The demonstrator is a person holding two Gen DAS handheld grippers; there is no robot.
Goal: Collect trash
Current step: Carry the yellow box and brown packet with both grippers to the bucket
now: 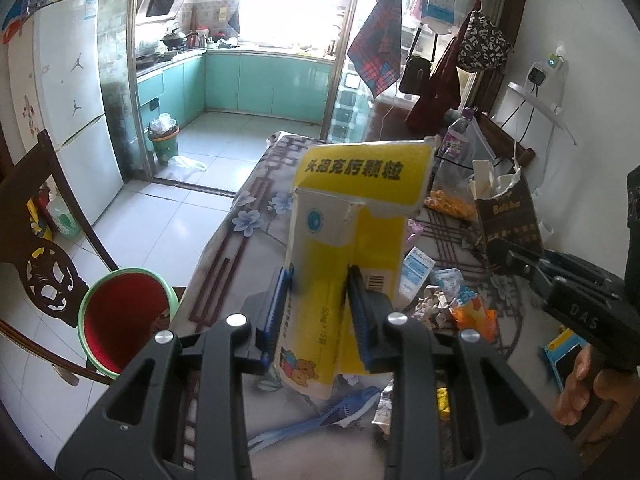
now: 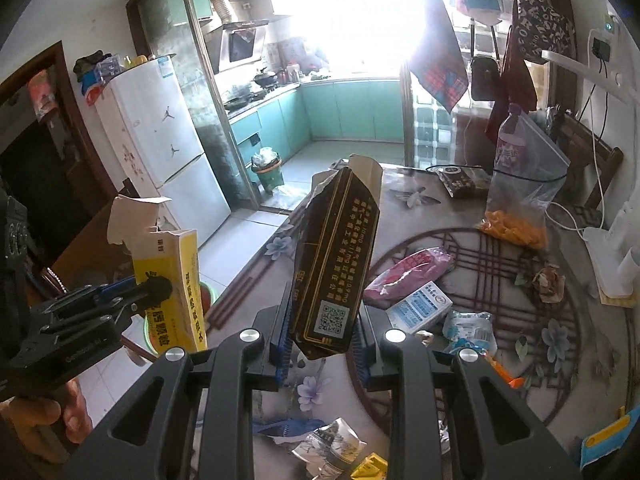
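Both tongs are busy right now. The left gripper is clamped on a torn yellow-and-white medicine box, held upright above the left edge of the table, with the red bin with a green rim just past that edge. The right gripper is squeezing a dark cigarette carton, tilted, its top ripped open, up over the table. More trash sits on the floral tablecloth: a pink wrapper, a small blue-and-white box, crumpled packets and a bag of orange snacks toward the far right side.
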